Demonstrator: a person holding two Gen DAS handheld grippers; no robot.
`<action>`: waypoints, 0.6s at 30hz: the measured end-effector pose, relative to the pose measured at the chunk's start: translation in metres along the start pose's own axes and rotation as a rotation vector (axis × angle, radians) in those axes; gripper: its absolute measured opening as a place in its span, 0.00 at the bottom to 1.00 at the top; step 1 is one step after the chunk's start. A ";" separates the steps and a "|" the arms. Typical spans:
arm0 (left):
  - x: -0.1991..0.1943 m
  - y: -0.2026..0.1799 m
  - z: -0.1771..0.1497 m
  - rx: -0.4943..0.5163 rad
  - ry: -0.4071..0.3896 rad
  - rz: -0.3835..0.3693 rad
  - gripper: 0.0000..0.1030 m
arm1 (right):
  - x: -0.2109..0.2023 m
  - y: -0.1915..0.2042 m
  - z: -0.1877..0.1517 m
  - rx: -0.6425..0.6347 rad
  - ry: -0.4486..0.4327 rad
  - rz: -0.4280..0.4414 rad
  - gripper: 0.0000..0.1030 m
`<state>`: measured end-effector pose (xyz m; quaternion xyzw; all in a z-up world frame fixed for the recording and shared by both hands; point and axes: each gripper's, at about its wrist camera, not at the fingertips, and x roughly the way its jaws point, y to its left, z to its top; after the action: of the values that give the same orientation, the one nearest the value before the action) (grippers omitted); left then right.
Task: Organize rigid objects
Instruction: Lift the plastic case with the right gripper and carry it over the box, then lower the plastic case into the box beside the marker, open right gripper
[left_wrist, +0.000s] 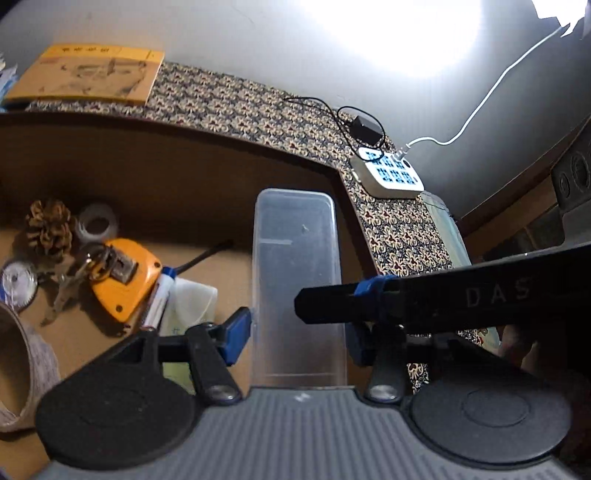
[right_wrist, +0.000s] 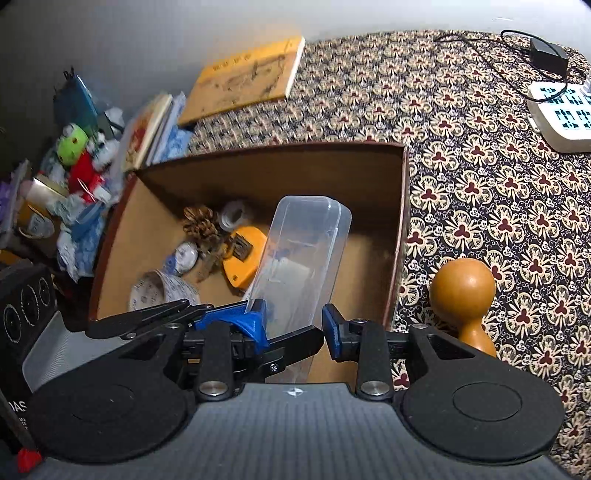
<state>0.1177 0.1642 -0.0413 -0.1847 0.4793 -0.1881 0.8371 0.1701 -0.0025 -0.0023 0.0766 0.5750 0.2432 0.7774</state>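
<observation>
One clear plastic case (right_wrist: 306, 254), and it's the centre of everything: it stands tilted over the open cardboard box (right_wrist: 400, 229), lower end between the fingers of the left gripper (left_wrist: 299, 332), whose two blue pads (left_wrist: 236, 334) sit against the case's sides, pinching it. The right gripper (right_wrist: 295, 328) is just beside the case's lower end with its jaws spread; whether either blue pad (right_wrist: 334, 334) touches the plastic, I can't tell.

Down in the box, left of the case, count them off: one pine cone (right_wrist: 201, 221), one small white tape roll (right_wrist: 232, 214) just beside the cone, one orange tape measure (right_wrist: 245, 254) with a set of keys (left_wrist: 74, 273) lying against it, one round blue-and-white tin (right_wrist: 183, 256), one big printed tape roll (right_wrist: 162, 291) near the box's front wall, one pen (left_wrist: 160, 295) and one folded white paper (left_wrist: 192, 302) right beside the case.

Outside the box, on the patterned cloth (right_wrist: 498, 206): one wooden gourd-shaped piece (right_wrist: 463, 291) just off the box's right wall, one white power strip (right_wrist: 559, 114) with one black adapter (right_wrist: 548, 55) well beyond it, and one yellow book (right_wrist: 243, 81) behind the box's far wall.
</observation>
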 end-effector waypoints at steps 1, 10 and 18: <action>0.002 0.002 0.000 -0.011 0.012 -0.004 0.48 | 0.003 0.001 0.001 -0.006 0.018 -0.013 0.16; 0.023 0.014 -0.001 -0.039 0.091 0.019 0.48 | 0.028 0.007 0.005 -0.056 0.109 -0.075 0.17; 0.026 0.012 0.003 -0.017 0.095 0.031 0.52 | 0.026 0.005 0.005 -0.086 0.074 -0.095 0.16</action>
<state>0.1343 0.1624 -0.0645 -0.1754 0.5228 -0.1798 0.8146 0.1793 0.0146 -0.0208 0.0064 0.5954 0.2331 0.7688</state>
